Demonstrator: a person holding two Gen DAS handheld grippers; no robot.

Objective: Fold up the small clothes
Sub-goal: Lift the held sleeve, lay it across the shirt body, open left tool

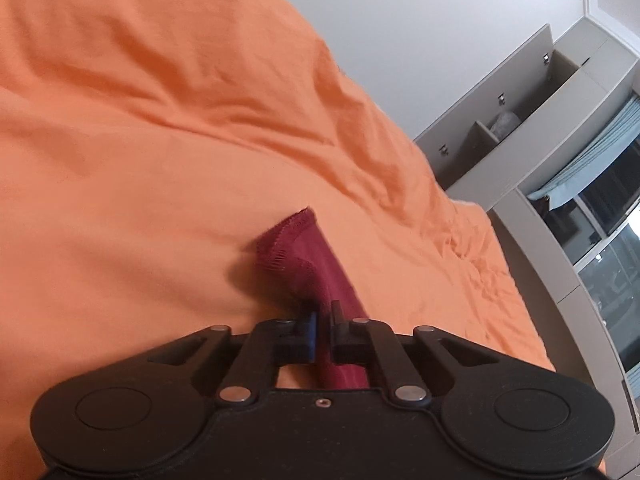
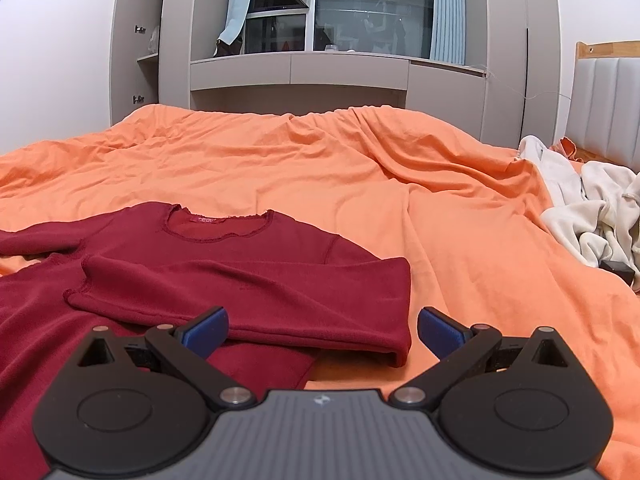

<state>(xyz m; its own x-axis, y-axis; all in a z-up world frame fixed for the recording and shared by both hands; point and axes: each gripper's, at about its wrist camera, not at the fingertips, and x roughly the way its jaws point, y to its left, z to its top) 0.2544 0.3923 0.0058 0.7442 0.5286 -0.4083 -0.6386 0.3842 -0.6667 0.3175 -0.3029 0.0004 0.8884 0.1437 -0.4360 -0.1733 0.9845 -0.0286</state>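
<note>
A dark red long-sleeved shirt [image 2: 248,252] lies face up on the orange bedsheet [image 2: 460,216], its right sleeve [image 2: 256,292] folded across the chest. My right gripper [image 2: 322,330] is open and empty, low over the folded sleeve's near edge. My left gripper [image 1: 322,316] is shut on the shirt's other sleeve [image 1: 312,260] near the scalloped cuff and holds it a little above the sheet [image 1: 140,160]. The left gripper does not show in the right wrist view.
A heap of cream-white clothes [image 2: 592,216] lies at the right of the bed, with a small dark object [image 2: 618,268] beside it. Grey cabinets and a window [image 2: 352,12] stand behind the bed. A padded headboard [image 2: 608,100] is at the far right.
</note>
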